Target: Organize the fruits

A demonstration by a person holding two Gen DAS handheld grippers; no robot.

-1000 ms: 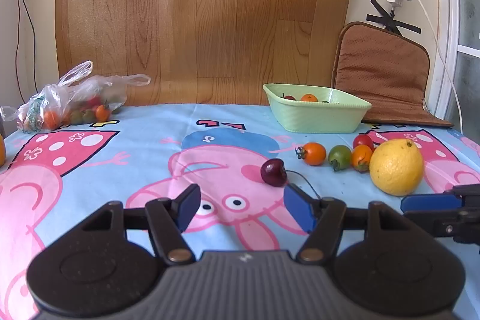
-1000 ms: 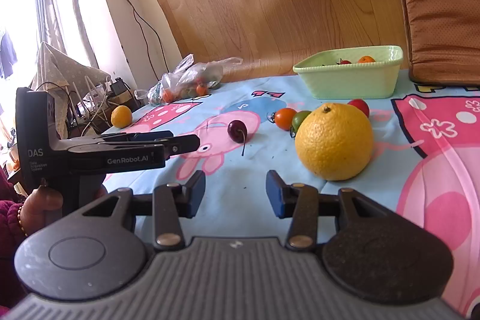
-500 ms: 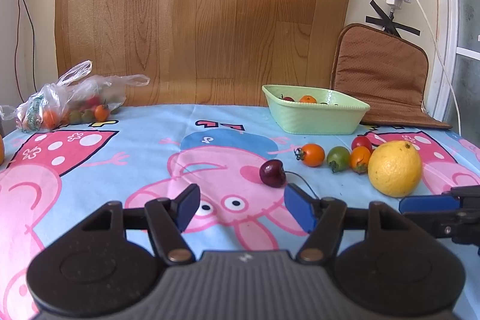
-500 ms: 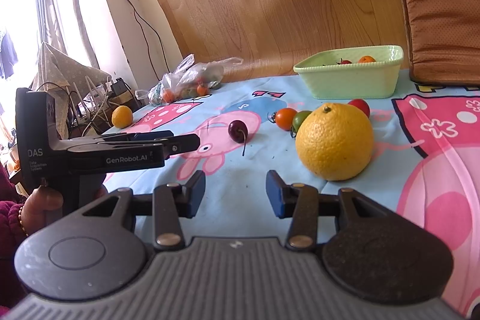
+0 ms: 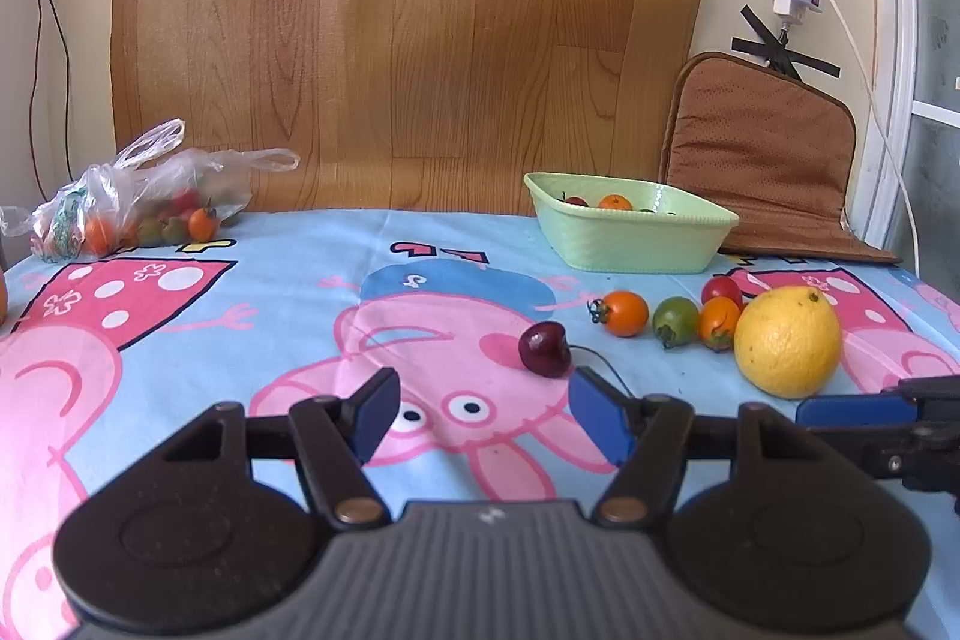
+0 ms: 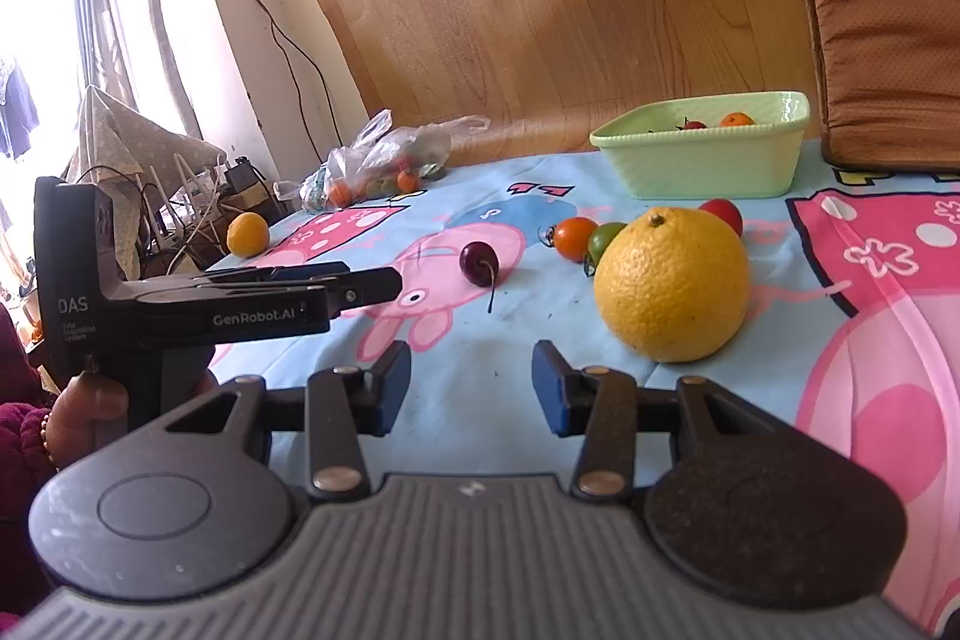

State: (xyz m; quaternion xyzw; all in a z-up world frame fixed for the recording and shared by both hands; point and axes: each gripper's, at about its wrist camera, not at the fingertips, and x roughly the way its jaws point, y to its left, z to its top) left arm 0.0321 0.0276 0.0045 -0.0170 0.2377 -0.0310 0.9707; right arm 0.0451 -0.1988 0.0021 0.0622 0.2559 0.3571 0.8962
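The left gripper hangs over the tablecloth with its jaws apart and empty; a dark cherry lies just ahead of its right finger, and a row of small tomatoes and a large yellow citrus sit further right, before the green basket. From the right wrist, the right gripper is likewise parted around nothing, the yellow citrus resting just beyond its right finger and the cherry further ahead.
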